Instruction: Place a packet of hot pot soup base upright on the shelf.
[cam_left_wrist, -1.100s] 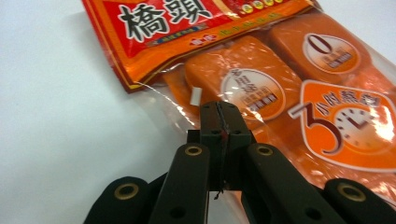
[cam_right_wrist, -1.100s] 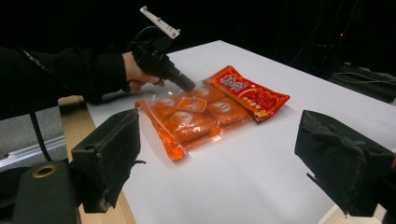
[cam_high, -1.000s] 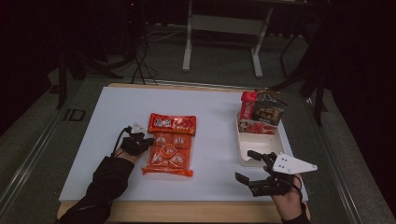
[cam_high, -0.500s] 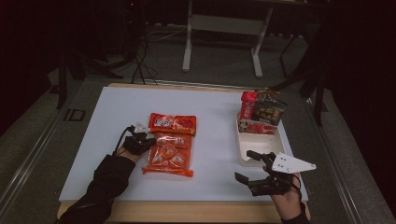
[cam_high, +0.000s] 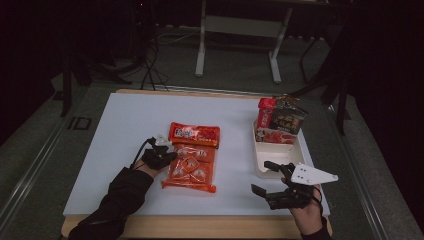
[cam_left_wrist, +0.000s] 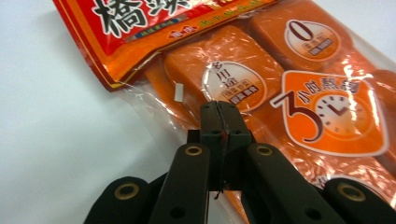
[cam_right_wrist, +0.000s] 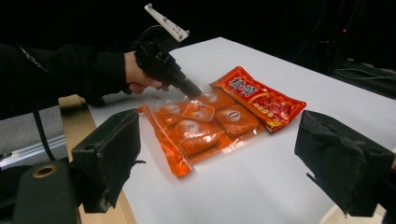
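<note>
Now, largest first.
Table (cam_high: 125, 150): white top with a wooden near edge; everything below sits on it.
Bag (cam_high: 192, 162): clear packet of orange sachets with a red header, flat near the table's middle, header toward 12 o'clock. From the right gripper view it lies across the centre (cam_right_wrist: 219, 123).
Bin (cam_high: 274, 155): white, at 3 o'clock of the bag and well apart from it, with upright snack packs (cam_high: 280, 120) in its 12 o'clock end.
Left gripper (cam_high: 167, 156): at the bag's 9 o'clock edge, touching it. Its own view has the jaws pressed together, tips (cam_left_wrist: 219, 112) on the clear film over a sachet; whether film is pinched between them, I cannot tell.
Right gripper (cam_high: 267, 177): at 5 o'clock of the bag, just at 6 o'clock of the bin, near the table's front edge. Jaws stand wide apart, nothing between them; they point toward the bag.
</note>
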